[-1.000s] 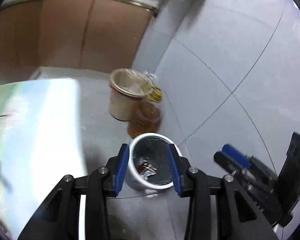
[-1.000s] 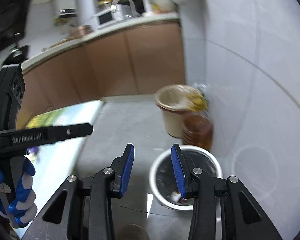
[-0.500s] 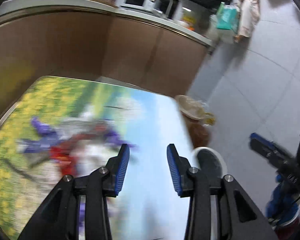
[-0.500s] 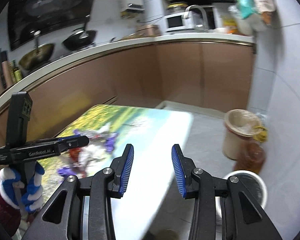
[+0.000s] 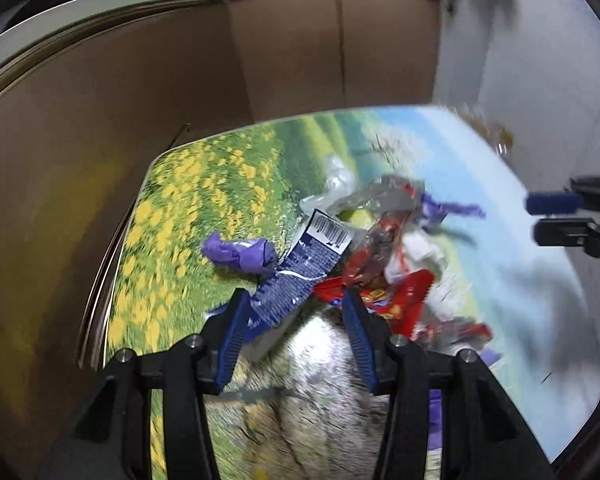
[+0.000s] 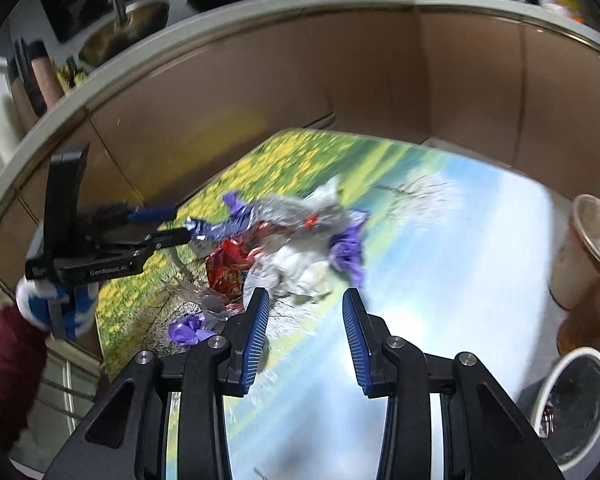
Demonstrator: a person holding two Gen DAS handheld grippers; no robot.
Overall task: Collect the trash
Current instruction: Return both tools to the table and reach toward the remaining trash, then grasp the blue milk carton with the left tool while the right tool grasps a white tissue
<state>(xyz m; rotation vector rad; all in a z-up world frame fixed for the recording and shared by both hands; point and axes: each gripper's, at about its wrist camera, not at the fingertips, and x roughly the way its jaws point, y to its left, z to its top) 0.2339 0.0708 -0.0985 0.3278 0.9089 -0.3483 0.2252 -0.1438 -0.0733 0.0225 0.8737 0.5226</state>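
A heap of trash lies on a table with a printed meadow cloth: a blue wrapper with a barcode, red wrappers, purple crumpled pieces and clear plastic. My left gripper is open, its jaws just over the blue and red wrappers. My right gripper is open above the table's near side, close to the white and clear plastic. The white trash bin stands on the floor at the lower right, with a red wrapper inside.
Brown kitchen cabinets curve behind the table. A beige lined bucket and an amber bottle stand on the floor beside the bin. The left gripper shows in the right wrist view, the right gripper in the left wrist view.
Both grippers have swung from over the white bin on the floor up and left to the trash heap on the table. Both stayed open.
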